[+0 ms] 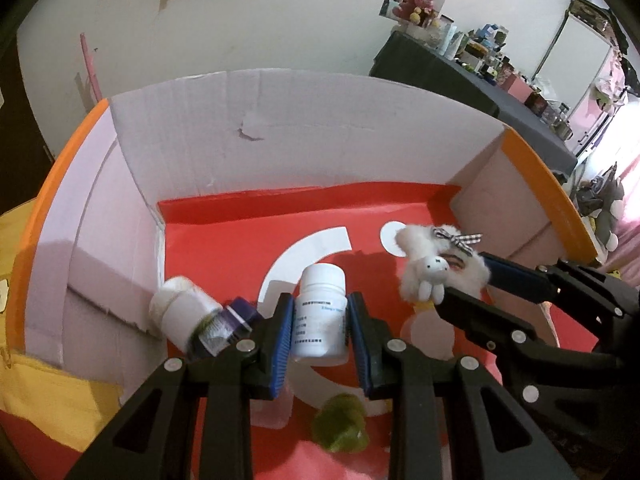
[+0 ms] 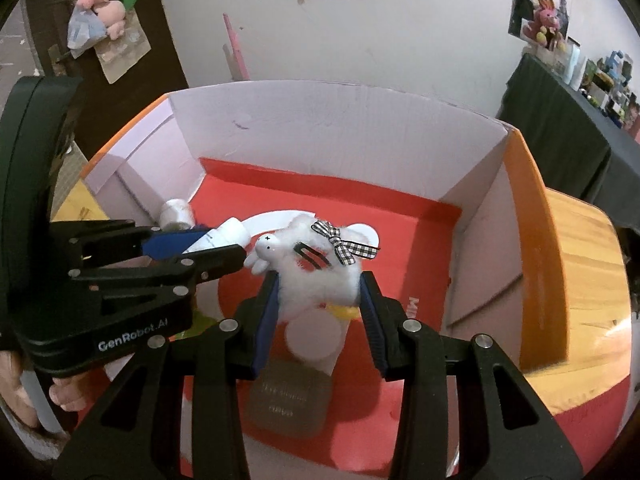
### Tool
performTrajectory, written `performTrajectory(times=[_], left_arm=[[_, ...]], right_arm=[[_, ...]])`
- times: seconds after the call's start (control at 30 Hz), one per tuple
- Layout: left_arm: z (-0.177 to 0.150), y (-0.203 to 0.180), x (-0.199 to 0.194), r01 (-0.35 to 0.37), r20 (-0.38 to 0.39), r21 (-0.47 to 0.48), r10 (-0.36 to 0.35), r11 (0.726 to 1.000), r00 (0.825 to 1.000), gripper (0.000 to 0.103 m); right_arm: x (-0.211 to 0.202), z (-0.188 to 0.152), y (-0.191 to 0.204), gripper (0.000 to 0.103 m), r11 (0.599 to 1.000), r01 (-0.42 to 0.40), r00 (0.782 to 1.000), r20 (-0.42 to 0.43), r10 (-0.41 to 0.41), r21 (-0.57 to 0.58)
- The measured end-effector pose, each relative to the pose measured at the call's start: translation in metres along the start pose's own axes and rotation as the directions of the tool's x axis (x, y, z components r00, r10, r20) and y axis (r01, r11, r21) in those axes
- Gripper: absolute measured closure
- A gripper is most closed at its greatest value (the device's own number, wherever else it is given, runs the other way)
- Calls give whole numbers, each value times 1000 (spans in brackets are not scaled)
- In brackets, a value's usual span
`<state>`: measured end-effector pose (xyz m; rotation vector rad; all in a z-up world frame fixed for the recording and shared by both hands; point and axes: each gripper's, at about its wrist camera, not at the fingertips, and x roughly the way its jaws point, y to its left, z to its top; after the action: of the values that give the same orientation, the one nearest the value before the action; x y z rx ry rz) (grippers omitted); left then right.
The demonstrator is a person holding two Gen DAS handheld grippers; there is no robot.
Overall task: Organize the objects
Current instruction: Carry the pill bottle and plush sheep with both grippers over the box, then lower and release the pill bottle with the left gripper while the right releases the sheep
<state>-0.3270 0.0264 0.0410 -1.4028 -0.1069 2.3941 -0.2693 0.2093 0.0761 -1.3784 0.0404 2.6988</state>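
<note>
My left gripper (image 1: 320, 334) is shut on a white pill bottle (image 1: 321, 312), held upright over the red floor of a cardboard box (image 1: 240, 128). My right gripper (image 2: 319, 308) is shut on a fluffy white plush toy (image 2: 320, 276) with a checked bow and a small bunny figure; from the left wrist the same plush toy (image 1: 436, 268) hangs to the right of the bottle. Both are inside the box. On the box floor lie a white-capped jar (image 1: 180, 308), a purple-capped bottle (image 1: 224, 328) and a green lump (image 1: 340, 424).
The box has white inner walls and orange rims (image 2: 532, 216), and sits on a wooden table (image 2: 584, 280). A flat grey packet (image 2: 288, 400) and a white round lid (image 2: 316, 338) lie under my right gripper. A dark cluttered table (image 1: 480, 80) stands far right.
</note>
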Motion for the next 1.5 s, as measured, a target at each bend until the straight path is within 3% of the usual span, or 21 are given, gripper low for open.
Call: performTrajectory(times=[0.43, 0.73, 1.1, 1.5], left_arm=[[11, 12, 20, -9, -52, -40, 7, 999, 999, 74], [6, 7, 21, -56, -80, 1, 56, 998, 995, 74], [-9, 9, 12, -89, -64, 28, 91, 996, 994, 74], [-19, 24, 6, -70, -53, 11, 71, 997, 996, 74]], right_arm=[[34, 13, -16, 66, 998, 41, 994, -99, -36, 52], [44, 4, -15, 66, 998, 64, 982, -181, -58, 25], [31, -9, -20, 66, 998, 56, 980, -191, -52, 14], [23, -17, -26, 64, 999, 35, 985, -172, -31, 18]])
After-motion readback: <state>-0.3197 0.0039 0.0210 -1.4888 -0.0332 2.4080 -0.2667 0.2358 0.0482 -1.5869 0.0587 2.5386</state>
